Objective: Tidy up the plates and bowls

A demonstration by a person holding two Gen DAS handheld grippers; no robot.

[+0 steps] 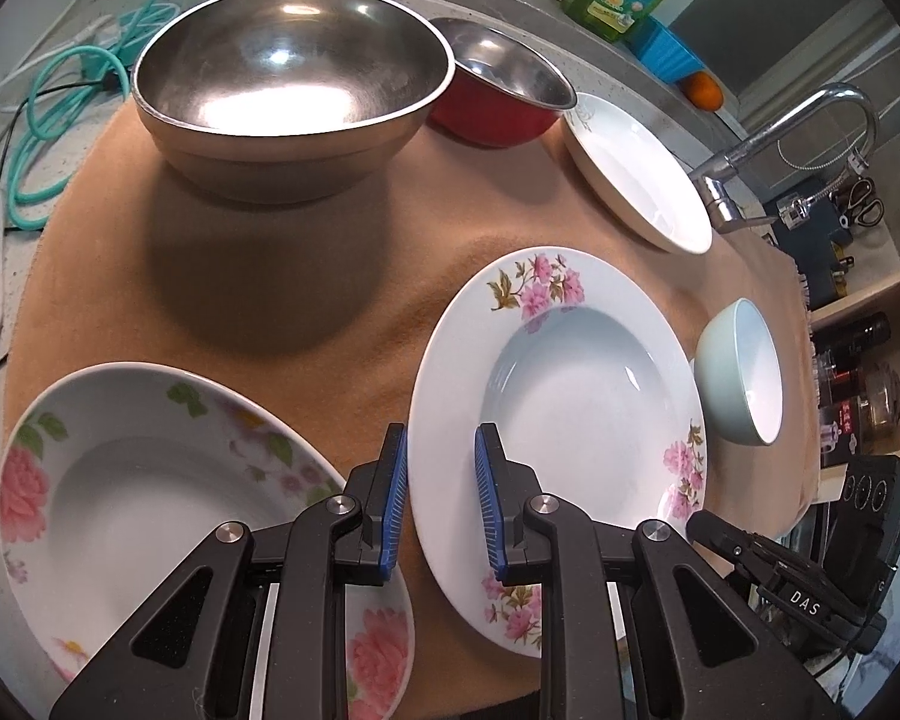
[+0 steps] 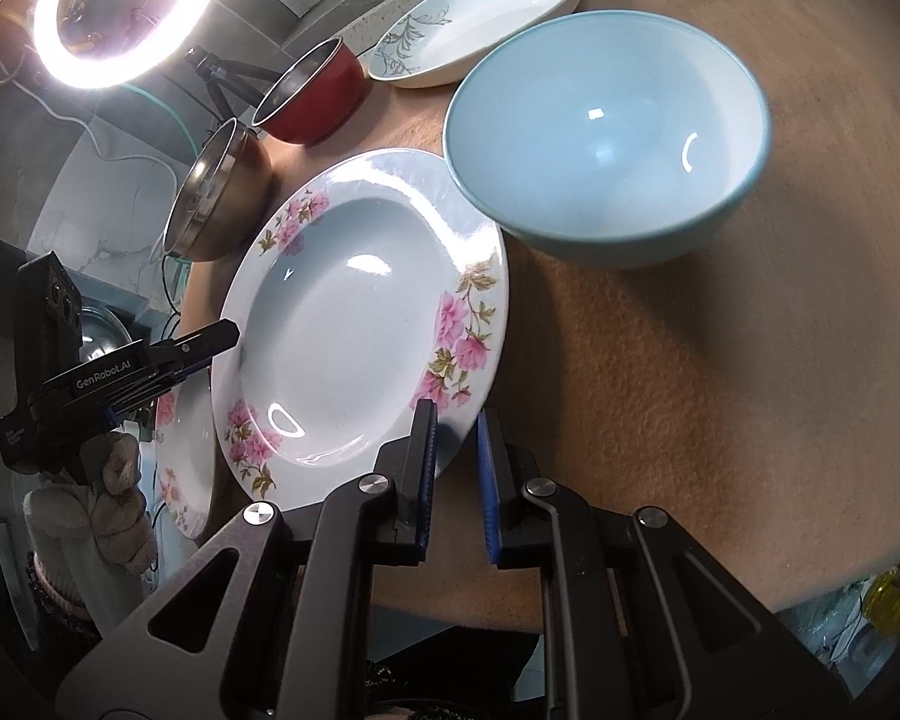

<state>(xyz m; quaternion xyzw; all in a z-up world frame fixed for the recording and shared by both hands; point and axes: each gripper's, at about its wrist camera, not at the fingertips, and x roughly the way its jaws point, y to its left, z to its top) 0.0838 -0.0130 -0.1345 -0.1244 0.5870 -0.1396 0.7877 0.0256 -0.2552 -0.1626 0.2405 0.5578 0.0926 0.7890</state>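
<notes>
the left gripper (image 1: 438,480) is clamped on the near-left rim of the pink-flowered plate (image 1: 570,384), one pad above, one below; the right gripper (image 2: 457,462) pinches the same plate's opposite rim. the plate looks lifted and tilted over the tan mat (image 1: 258,300). the second floral plate (image 1: 150,480) is partly hidden behind the left gripper's arms. the mat lies on a speckled counter with a faucet (image 1: 774,144) at its edge. the steel bowl (image 1: 288,84), red bowl (image 1: 498,90), white plate (image 1: 636,168) and blue bowl (image 2: 606,132) hold nothing.
</notes>
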